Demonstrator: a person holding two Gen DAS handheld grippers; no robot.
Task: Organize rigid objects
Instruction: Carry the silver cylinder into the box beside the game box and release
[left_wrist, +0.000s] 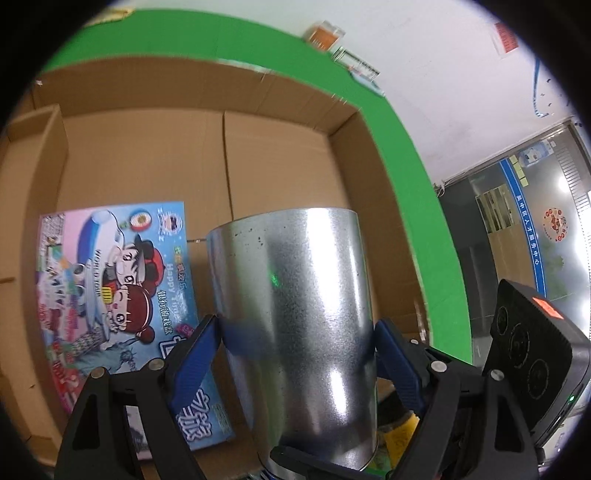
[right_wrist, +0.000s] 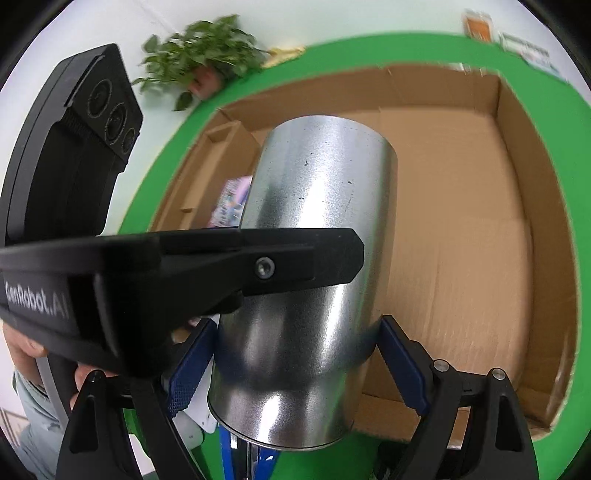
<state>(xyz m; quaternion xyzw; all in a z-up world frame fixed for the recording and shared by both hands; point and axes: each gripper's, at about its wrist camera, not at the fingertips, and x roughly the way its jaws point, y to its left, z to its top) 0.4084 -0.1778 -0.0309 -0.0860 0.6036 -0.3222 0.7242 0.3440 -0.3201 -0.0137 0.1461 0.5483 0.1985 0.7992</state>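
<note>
- Board game box (left_wrist: 114, 295) lies flat at the left of the cardboard box (left_wrist: 280, 155), so steer the metal can (left_wrist: 295, 314) down onto the bare floor to its right.
- Left claw (left_wrist: 299, 332) is clamped on the can's sides; the can hangs over the cardboard box, not yet set down.
- Right claw (right_wrist: 295, 339) grips the same can lower down; lower both together and keep it level.
- Green counter (right_wrist: 576, 221) rings the cardboard box; clear the walls.

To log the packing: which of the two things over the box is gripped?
The metal cylinder, clamped by both grippers; the game box lies flat, untouched.
</note>
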